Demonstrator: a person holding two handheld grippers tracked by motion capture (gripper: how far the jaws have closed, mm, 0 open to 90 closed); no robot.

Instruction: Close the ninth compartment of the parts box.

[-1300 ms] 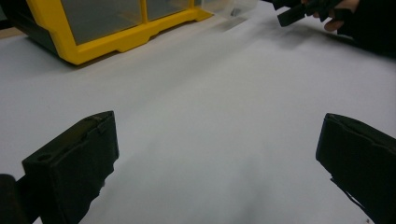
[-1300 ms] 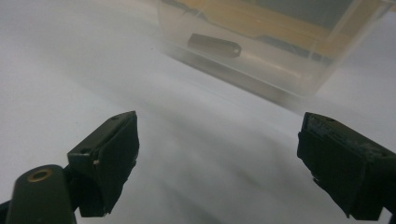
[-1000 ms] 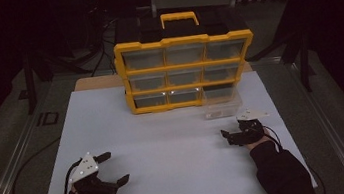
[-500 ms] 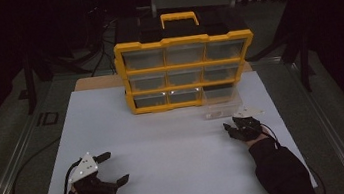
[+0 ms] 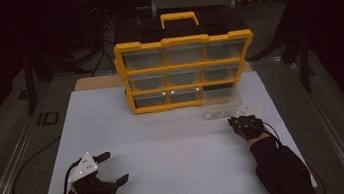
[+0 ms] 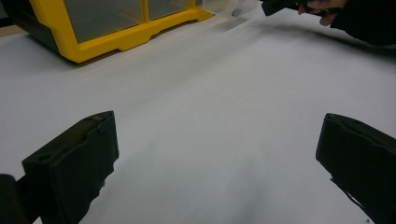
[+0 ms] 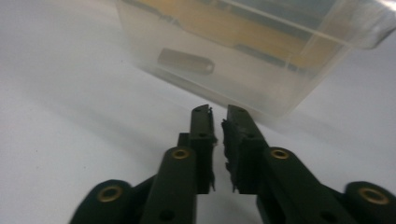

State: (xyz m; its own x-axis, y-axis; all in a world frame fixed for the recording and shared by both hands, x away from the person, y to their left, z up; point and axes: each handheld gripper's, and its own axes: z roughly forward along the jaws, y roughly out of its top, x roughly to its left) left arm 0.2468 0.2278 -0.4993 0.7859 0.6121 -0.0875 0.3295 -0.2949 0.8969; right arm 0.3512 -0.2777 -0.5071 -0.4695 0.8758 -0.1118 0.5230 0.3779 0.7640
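A yellow drawer cabinet (image 5: 186,70) with a black top and clear drawers stands at the back of the white table. One clear drawer (image 5: 222,103) is out and rests on the table in front of the cabinet's lower right. My right gripper (image 5: 236,120) points at that drawer from just short of it. Its jaws have just been closing and now stand almost together (image 7: 217,109) with nothing between them. The clear drawer (image 7: 243,60) holds a small dark oblong piece (image 7: 186,61). My left gripper (image 5: 114,167) lies near the front left, open wide (image 6: 218,122) over bare table.
The white table sheet (image 5: 176,147) spreads between the two hands. A small pale flat piece (image 5: 251,110) lies to the right of the clear drawer. Dark floor and metal rails border the table on both sides.
The right gripper's jaws have gone from wide apart to nearly together. Both hands have kept their places, and the left gripper stays open.
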